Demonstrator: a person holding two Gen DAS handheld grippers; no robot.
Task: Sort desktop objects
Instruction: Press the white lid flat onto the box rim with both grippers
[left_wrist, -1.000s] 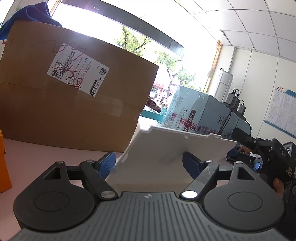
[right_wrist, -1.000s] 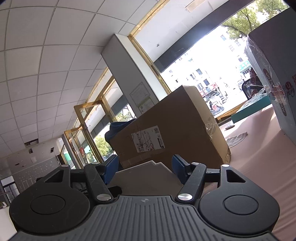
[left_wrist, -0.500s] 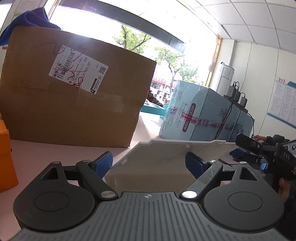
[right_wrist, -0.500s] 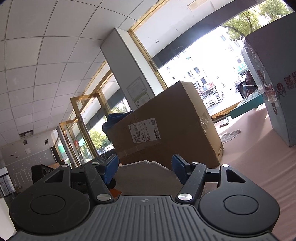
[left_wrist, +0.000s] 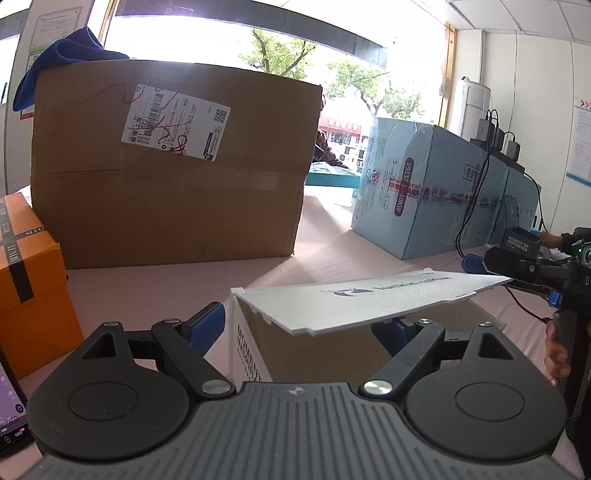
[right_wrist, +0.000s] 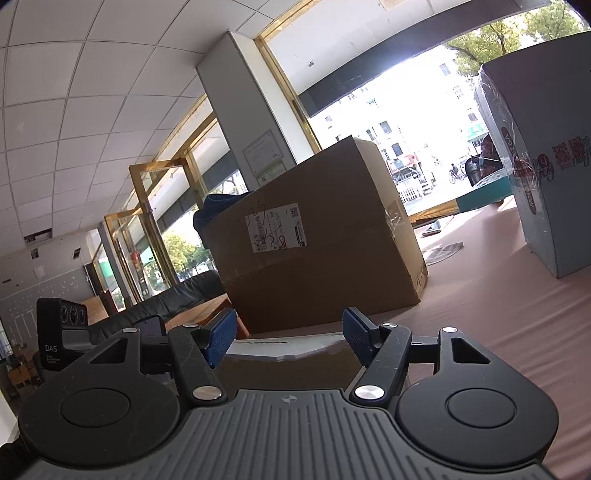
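Orange box (left_wrist: 29, 280), left edge of frame: black band reads "MIU". Small blue box (left_wrist: 519, 242), far right: "MOMENT OF INSPIRATION". Black device (right_wrist: 61, 341), lower left: "DAS". Brown carton's shipping label (left_wrist: 175, 120), upper left: "S22"

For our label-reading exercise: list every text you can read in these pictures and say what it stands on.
"MOMENT OF INSPIRATION": small dark box at right.
"MIUZI": black band on the orange box.
"V9137 10KW": side of the light blue carton.
"DAS": the other handheld device, right wrist view.
Shipping label on the cardboard box: too small to read.
White lid logo: blurred.
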